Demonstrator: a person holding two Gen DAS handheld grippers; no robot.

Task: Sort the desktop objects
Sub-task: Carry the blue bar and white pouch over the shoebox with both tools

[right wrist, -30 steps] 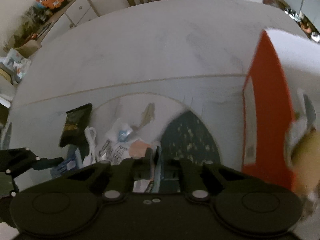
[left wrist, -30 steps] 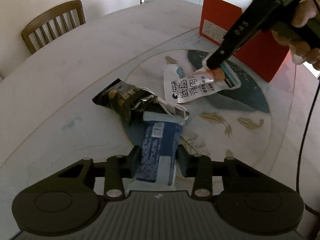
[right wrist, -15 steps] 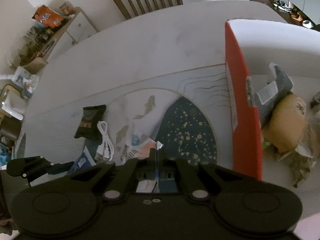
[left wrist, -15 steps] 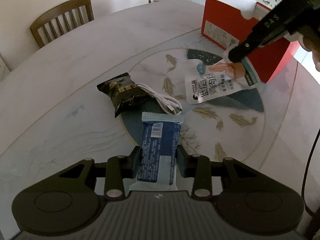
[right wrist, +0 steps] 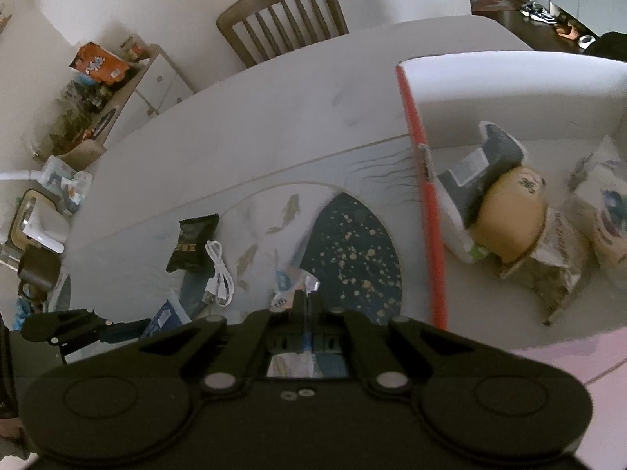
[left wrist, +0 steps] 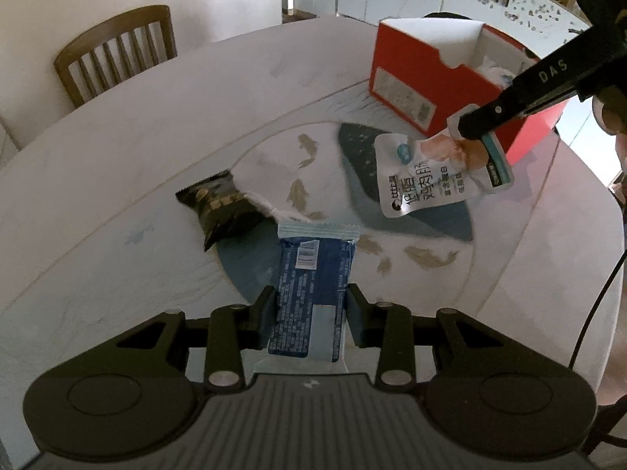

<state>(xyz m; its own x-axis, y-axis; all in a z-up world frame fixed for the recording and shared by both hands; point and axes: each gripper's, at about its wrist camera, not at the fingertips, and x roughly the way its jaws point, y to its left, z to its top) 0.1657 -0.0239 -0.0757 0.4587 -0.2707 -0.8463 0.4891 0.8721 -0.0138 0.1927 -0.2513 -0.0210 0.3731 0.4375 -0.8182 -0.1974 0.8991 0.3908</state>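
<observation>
left gripper (left wrist: pixel 309 307) clamps blue packet (left wrist: pixel 313 274) | right gripper (left wrist: pixel 466 127) pinches white pouch (left wrist: pixel 435 174) aloft, near red box (left wrist: pixel 415 78) | black packet (left wrist: pixel 219 205) on table (left wrist: pixel 156 149), left

Both wrist views angled down, close — share table (left wrist: pixel 117 180), red box (right wrist: pixel 427 211).

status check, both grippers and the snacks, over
Left gripper shut on blue packet, lifted. Right gripper shut on white pouch, beside red box. Black snack bag and white cable on table, nothing blocking.
</observation>
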